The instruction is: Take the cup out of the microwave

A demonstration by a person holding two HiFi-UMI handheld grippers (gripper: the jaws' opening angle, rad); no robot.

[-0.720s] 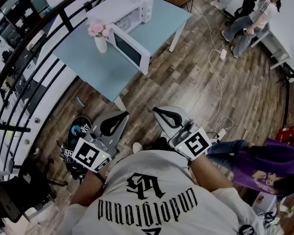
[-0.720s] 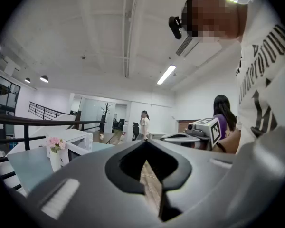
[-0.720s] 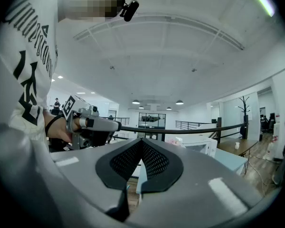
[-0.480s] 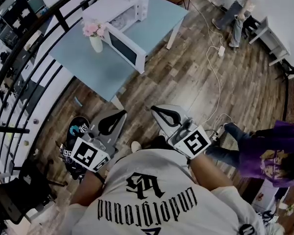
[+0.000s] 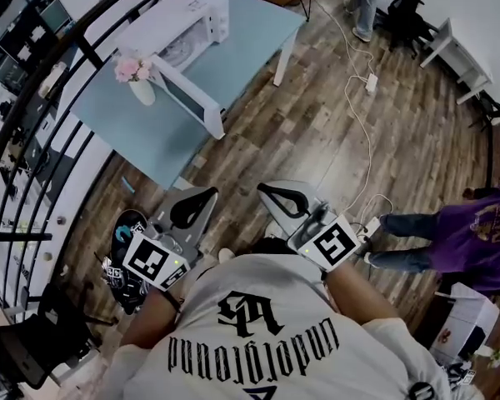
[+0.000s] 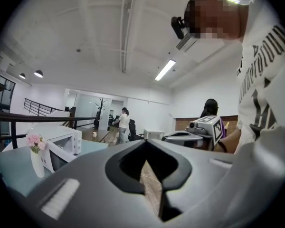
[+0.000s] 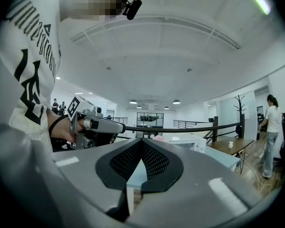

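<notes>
Close against the person's chest, well short of the microwave (image 5: 171,25), the left gripper (image 5: 202,198) and right gripper (image 5: 271,192) sit side by side and level. Each has its jaws pressed together on nothing (sensible for an approach: nothing to carry yet). Bare wood floor (image 5: 308,140) separates them from the microwave, so I judge the task barely begun. The microwave stands on a blue table (image 5: 262,23). Its door (image 5: 192,98) seems to be swung out toward the grippers, which would leave the cavity ready for a reach. A vase (image 5: 139,86) of pink flowers stands just beside the microwave's door, where a careless reach might tip it. The cup cannot be made out; presumably it sits inside the microwave, whose interior shows too small to read.
</notes>
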